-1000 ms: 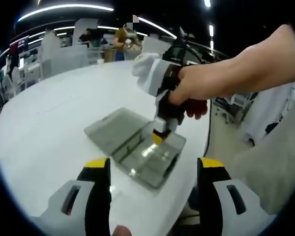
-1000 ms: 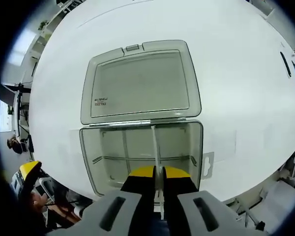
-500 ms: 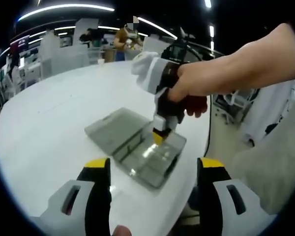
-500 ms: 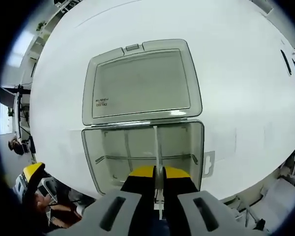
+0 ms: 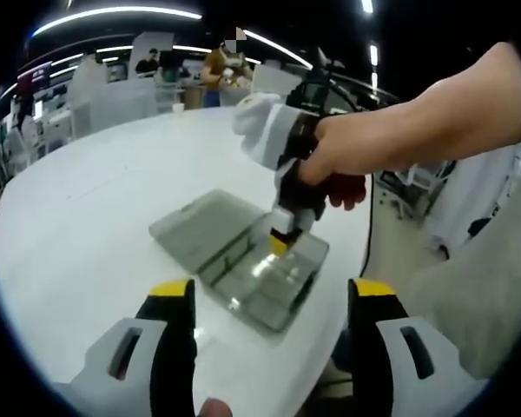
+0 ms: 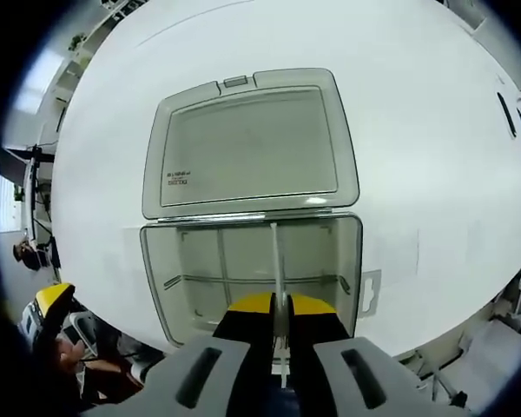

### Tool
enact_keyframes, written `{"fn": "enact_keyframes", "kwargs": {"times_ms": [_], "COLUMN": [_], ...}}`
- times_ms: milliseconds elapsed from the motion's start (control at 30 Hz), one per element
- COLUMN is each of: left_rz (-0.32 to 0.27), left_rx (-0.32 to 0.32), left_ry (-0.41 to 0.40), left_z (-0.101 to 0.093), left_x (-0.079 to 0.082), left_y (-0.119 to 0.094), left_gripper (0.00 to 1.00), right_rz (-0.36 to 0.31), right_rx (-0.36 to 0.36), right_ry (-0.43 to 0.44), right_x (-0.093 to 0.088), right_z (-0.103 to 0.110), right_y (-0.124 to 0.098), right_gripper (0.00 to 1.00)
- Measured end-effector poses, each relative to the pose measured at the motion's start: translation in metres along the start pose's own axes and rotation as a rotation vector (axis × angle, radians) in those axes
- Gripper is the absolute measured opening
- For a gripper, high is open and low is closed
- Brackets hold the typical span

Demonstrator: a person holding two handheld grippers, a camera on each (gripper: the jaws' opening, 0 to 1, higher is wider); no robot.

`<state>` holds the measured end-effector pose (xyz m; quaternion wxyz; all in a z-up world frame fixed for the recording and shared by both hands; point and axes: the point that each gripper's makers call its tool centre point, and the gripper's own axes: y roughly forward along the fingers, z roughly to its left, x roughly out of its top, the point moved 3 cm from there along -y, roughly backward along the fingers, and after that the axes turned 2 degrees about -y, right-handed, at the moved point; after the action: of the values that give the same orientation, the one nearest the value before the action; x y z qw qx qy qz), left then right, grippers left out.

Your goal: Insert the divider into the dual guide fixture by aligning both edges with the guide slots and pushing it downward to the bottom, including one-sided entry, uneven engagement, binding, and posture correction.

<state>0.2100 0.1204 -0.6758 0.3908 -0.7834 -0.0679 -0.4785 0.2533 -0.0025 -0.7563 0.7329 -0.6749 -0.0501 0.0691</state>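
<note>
White table (image 6: 417, 130) bears one box (image 6: 182, 261), one divider (image 6: 276, 261).

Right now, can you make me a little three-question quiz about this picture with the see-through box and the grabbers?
1. True or false: the box has its lid shut.
2. What is the right gripper pinching? A) a thin divider B) a spoon C) a cloth
3. Fill in: the left gripper holds ____.

Key: 1 false, the lid lies flat open on the table. 2 A. 3 nothing; its jaws stand wide apart above the table.
</note>
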Motion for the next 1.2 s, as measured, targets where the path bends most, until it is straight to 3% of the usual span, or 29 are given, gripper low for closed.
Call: {"fn": "enact_keyframes", "kwargs": {"times_ms": [633, 1200], "left_rz": [-0.002, -0.016], "left_rx": [0.008, 0.010], "left_ry": [-0.015, -0.036], "left_z": [0.004, 0.006], "left_x": [-0.001, -0.003], "left_y": [-0.001, 0.003], "left_gripper": [0.69, 0.69], "right_rz": [0.007, -0.016], "right_rx": [-0.004, 0.038], "right_ry": [-0.033, -0.053], "right_x": [-0.001, 0.001], "right_z": [0.001, 0.000], "right_y": [0.006, 0.012], "right_gripper": [0.00, 0.00]}}
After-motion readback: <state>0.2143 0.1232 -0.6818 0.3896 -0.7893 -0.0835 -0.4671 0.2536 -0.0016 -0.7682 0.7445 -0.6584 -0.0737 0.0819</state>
